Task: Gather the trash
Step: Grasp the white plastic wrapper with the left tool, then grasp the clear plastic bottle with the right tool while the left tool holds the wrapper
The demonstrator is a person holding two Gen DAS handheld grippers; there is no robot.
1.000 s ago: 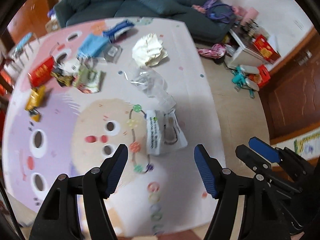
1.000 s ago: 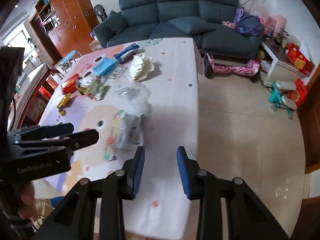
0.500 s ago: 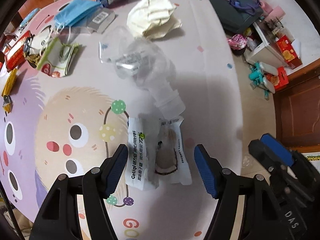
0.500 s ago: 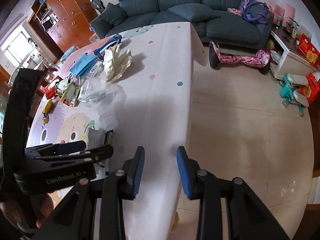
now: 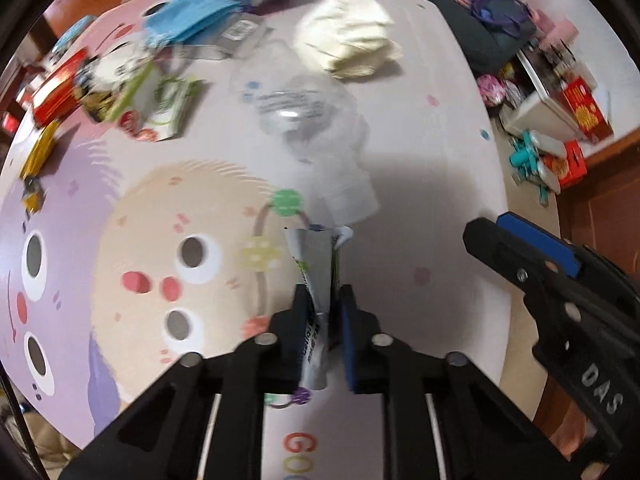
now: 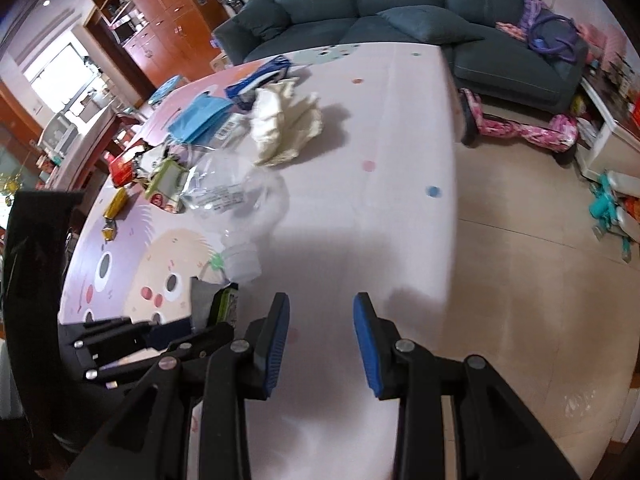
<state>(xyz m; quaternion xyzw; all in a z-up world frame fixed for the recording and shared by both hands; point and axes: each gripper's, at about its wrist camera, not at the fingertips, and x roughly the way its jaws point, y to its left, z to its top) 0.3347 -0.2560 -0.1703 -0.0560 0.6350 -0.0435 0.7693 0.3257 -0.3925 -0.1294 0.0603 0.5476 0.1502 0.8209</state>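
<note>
My left gripper [image 5: 323, 312] is shut on a white and green snack wrapper [image 5: 316, 276], which stands up folded between the fingers above the table. The wrapper also shows in the right wrist view [image 6: 216, 304], next to the left gripper [image 6: 168, 332]. My right gripper [image 6: 320, 320] is open and empty over the near right part of the table; it also shows in the left wrist view [image 5: 520, 236]. A crushed clear plastic bottle [image 5: 316, 140] lies just beyond the wrapper. A crumpled cream paper [image 5: 348, 44] lies further back.
More trash lies at the far left: a blue mask [image 5: 188, 24], a green-white packet [image 5: 156, 100], a red pack [image 5: 60, 84], a yellow wrapper [image 5: 38, 156]. The table's right edge [image 6: 452, 160] drops to the floor. A sofa [image 6: 400, 12] stands behind.
My left gripper has closed on the snack wrapper, which now stands folded between the fingers. The right gripper has stayed open and shifted a little.
</note>
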